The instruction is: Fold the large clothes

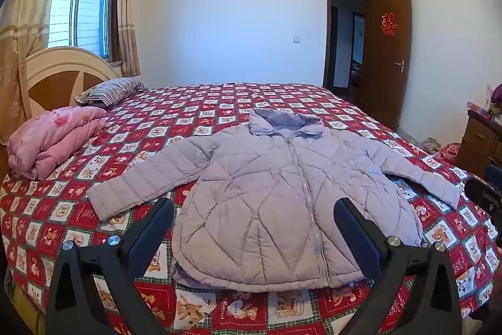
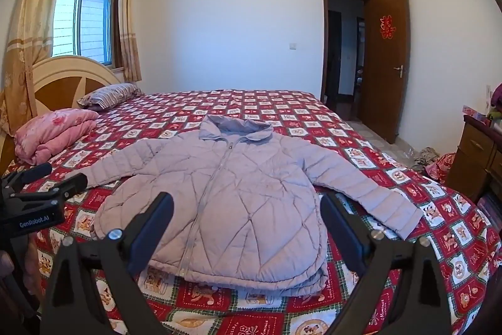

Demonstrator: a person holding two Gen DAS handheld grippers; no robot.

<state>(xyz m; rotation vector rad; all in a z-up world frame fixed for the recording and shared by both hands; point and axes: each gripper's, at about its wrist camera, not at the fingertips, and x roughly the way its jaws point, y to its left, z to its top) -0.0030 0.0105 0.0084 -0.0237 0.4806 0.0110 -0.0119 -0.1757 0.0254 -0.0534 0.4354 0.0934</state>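
Bedroom: lilac quilted jacket spread flat, zipped, mid-frame on bed with red bear-print cover; open door at right. Left hand-held gripper and right hand-held gripper hover low at frame bottom, jaws wide, empty.

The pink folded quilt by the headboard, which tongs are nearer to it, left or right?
Left. The left tongs hover open over the jacket's hem, on the side of the pink quilt. The right tongs, also open, sit further toward the door-side sleeve.
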